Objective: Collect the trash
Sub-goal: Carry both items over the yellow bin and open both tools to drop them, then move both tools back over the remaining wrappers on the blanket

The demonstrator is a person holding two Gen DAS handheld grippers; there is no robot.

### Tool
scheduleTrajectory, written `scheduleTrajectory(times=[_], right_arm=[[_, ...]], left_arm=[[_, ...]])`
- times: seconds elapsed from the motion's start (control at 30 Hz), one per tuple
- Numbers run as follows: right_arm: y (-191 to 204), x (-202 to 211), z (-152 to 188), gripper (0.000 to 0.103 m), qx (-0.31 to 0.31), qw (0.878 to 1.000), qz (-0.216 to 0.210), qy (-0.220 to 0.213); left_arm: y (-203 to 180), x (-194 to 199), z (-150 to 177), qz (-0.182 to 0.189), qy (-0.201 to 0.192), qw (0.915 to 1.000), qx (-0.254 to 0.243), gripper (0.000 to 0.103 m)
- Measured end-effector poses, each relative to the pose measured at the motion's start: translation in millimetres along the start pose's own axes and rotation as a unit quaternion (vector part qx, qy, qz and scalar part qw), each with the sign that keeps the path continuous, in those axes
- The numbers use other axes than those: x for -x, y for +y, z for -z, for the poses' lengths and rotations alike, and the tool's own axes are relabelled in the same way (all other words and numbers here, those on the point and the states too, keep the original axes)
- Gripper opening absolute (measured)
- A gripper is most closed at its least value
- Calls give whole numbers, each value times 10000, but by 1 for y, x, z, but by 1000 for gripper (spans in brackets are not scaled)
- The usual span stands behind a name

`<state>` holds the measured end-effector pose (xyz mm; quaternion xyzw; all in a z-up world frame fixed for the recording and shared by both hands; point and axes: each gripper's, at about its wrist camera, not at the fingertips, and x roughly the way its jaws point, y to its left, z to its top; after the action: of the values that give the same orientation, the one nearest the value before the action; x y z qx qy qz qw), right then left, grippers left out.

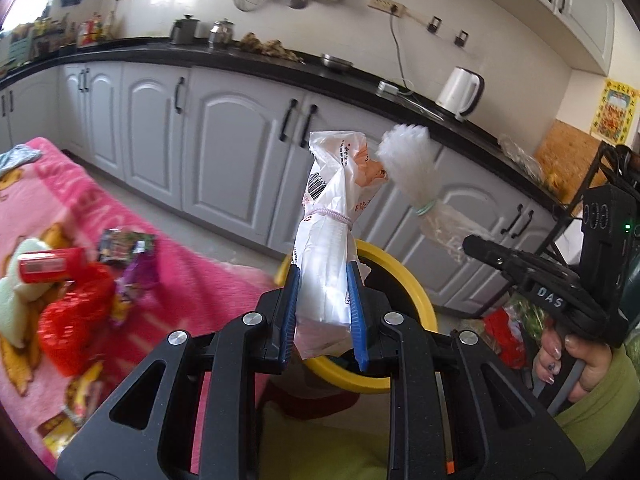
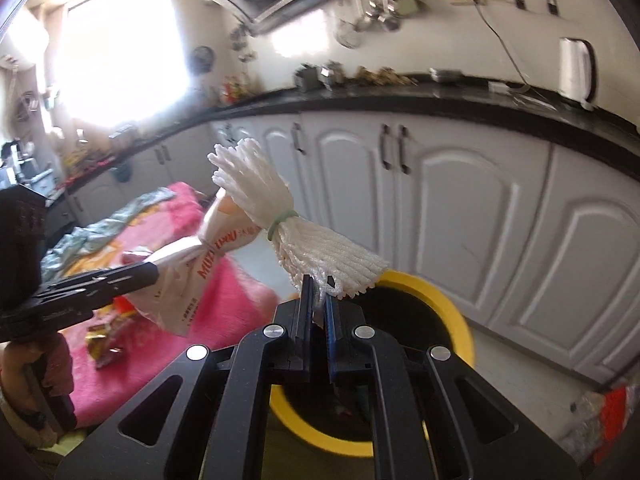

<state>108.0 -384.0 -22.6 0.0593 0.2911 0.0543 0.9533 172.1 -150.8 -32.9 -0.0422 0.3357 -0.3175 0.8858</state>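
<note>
- L gripper (image 1: pixel 323 312) clamped on a banded white plastic bag (image 1: pixel 330 216); R gripper (image 2: pixel 319 280) pinching a white foam-net bundle (image 2: pixel 288 220).
- Both sit over the yellow-rimmed bin (image 2: pixel 452 308).
- I'd centre each over the opening, lower, then let go 1 at a time.
- More wrappers (image 1: pixel 120 252) on pink blanket (image 1: pixel 192 272).

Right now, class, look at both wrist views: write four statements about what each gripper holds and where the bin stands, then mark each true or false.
1. The left gripper is shut on a white plastic bag. True.
2. The right gripper is empty. False: it pinches a white foam net.
3. The yellow-rimmed bin sits on the counter. False: it stands on the floor, below the grippers.
4. A green band ties the foam net. True.
</note>
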Motion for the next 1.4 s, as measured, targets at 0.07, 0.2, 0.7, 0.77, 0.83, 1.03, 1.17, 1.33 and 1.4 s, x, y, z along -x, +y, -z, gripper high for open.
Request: scheduleTrajectory(times=[0.07,0.2,0.7,0.77,0.83,1.03,1.17,1.33,1.4], right_arm=[[-10,-5,6,6,-89,9996,200,161],[-28,-17,19,6,-262,9979,429,409],[-53,-63,46,7,-663,9918,419,1011],[-54,-66,48,8,-697,9911,421,1054],[-55,-69,50,13,-729,9904,425,1091],[-57,-70,51,29,-773,9898,443,1110],[-54,-67,48,32,-727,9909,431,1046],[-50,-65,45,36,-659,9921,414,985],[-48,-63,43,39,-625,9927,401,946]], left_arm=[[-7,-11,2,43,75,10000,-45,17],[-17,-38,6,85,277,9996,-75,17],[-10,-99,26,137,834,9964,118,18],[-9,-102,28,117,876,9960,141,18],[-5,-104,31,73,915,9956,191,23],[5,-99,31,27,865,9956,362,48],[10,-89,29,-46,727,9966,388,58],[15,-75,27,-160,571,9973,428,67],[19,-69,26,-228,513,9973,465,70]])
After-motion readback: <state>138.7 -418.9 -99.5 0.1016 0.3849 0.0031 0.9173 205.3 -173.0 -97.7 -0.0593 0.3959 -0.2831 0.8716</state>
